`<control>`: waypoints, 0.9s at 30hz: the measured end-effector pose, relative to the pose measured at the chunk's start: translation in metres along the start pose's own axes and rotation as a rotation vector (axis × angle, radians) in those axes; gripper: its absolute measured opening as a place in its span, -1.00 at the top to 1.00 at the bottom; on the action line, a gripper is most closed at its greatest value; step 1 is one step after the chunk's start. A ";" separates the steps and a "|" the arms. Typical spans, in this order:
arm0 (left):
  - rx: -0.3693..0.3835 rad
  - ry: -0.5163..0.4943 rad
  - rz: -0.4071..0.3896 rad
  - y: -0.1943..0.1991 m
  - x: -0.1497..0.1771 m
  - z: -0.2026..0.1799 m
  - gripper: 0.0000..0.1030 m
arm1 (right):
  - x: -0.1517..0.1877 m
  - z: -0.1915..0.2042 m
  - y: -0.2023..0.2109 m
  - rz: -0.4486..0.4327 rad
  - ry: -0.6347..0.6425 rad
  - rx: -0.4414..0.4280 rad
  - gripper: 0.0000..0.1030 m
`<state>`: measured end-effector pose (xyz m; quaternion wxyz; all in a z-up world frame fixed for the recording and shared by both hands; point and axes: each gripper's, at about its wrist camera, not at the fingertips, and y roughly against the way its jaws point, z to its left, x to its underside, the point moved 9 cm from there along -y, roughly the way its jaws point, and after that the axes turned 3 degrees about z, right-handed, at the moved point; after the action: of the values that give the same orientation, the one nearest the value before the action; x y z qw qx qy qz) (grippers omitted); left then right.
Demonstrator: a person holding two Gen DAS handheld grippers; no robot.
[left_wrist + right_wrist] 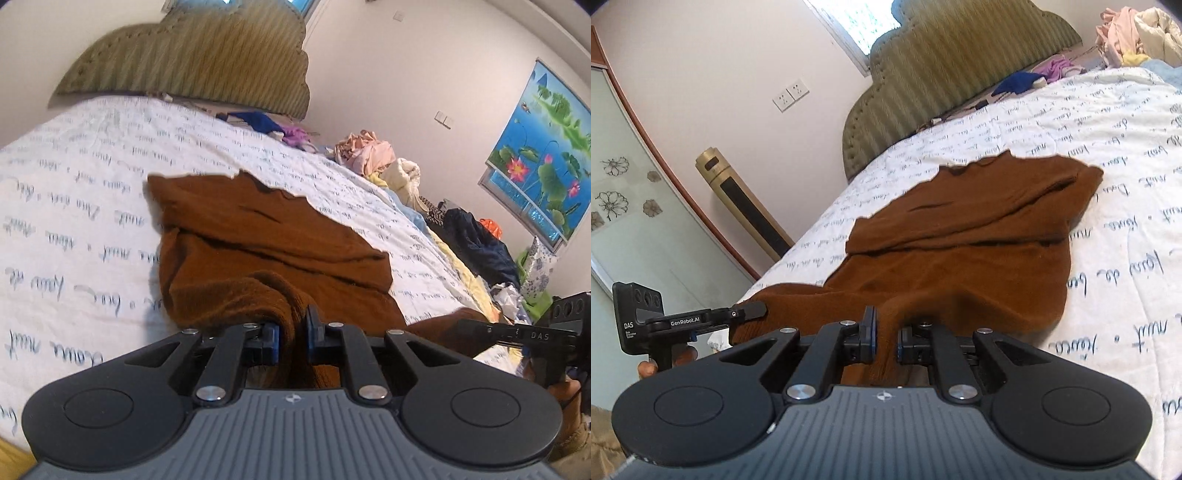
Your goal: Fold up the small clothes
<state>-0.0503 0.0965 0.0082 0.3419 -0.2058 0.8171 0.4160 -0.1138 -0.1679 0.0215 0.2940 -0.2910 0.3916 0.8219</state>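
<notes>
the bed (74, 177) filled most of both views, covered by a white sheet printed with lines of dark handwriting. a padded green headboard (192, 59) with a scalloped top stood at its far end against a pale wall. in the left wrist view a blue picture of lotus flowers (543, 147) hung on the wall beyond the bed, and in the right wrist view a tall gold-coloured tower unit (738, 199) stood on the floor beside the bed, next to a frosted panel with flower outlines. a heap of other clothes (376, 155) in pink, cream, yellow and dark blue ran along the bed's far edge.

the brown sweater (258, 236) lay spread on the sheet in the middle of the bed, its far part flat and creased, with one layer folded over another. its near edge was raised off the sheet and bunched where both grippers had it.

the left gripper (291, 336) had its jaws nearly closed, pinching a thick fold of the sweater's near edge between the blue pads. the right gripper (884, 338) was likewise almost closed on another bunch of the same edge, cloth hanging down between its pads. each gripper showed at the side of the other's view, gripping the brown cloth, with a hand partly visible beneath it.
</notes>
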 end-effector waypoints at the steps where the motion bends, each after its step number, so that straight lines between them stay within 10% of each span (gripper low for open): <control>1: -0.006 -0.007 -0.010 0.000 -0.005 -0.001 0.75 | -0.004 -0.001 0.000 -0.011 0.004 0.007 0.71; 15: -0.056 -0.031 0.007 -0.018 -0.015 0.000 0.75 | -0.010 -0.022 -0.024 0.012 -0.026 0.029 0.90; 17: -0.055 -0.037 0.012 -0.019 -0.013 -0.001 0.75 | -0.002 -0.025 -0.027 0.061 -0.040 0.015 0.71; 20: -0.057 -0.042 0.025 -0.021 -0.009 -0.002 0.75 | 0.015 -0.037 -0.025 0.112 -0.084 0.022 -0.29; 27: -0.060 -0.021 0.038 -0.026 -0.007 0.001 0.74 | 0.047 -0.050 -0.037 0.172 -0.164 0.000 -0.36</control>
<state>-0.0286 0.0825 -0.0009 0.3362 -0.1960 0.8043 0.4490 -0.1057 -0.1776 -0.0553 0.2535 -0.1883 0.3899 0.8650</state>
